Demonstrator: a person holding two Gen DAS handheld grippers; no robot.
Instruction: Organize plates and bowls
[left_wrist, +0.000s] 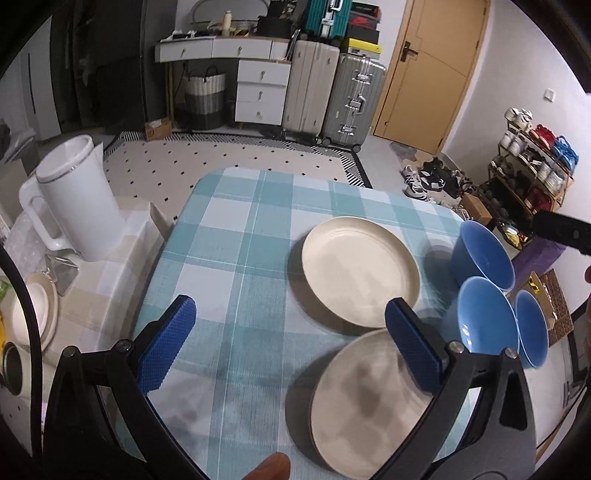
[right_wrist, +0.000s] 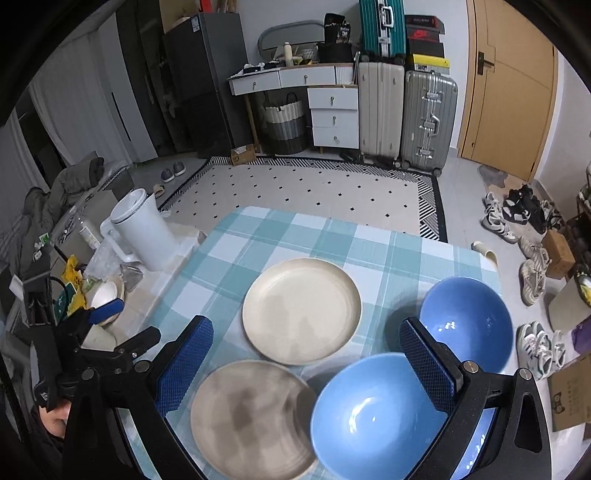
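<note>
Two cream plates lie on the checked tablecloth, one farther (left_wrist: 360, 269) (right_wrist: 301, 310) and one nearer (left_wrist: 369, 398) (right_wrist: 251, 417), with rims almost touching. To their right stand blue bowls: a far one (left_wrist: 484, 254) (right_wrist: 469, 321), a near one (left_wrist: 487, 317) (right_wrist: 373, 413) and a third (left_wrist: 532, 328) mostly hidden behind my right finger. My left gripper (left_wrist: 291, 343) hovers open over the cloth, its right pad above the near plate. Above the near plate and near bowl, my right gripper (right_wrist: 306, 363) is open too. Neither holds anything.
A white pitcher (left_wrist: 77, 199) (right_wrist: 140, 229) stands on a cluttered side table left of the checked table (left_wrist: 236, 229), beside a small cream dish (left_wrist: 33, 314). The bowls sit close to the table's right edge. Shoes (right_wrist: 532, 273) lie on the floor to the right.
</note>
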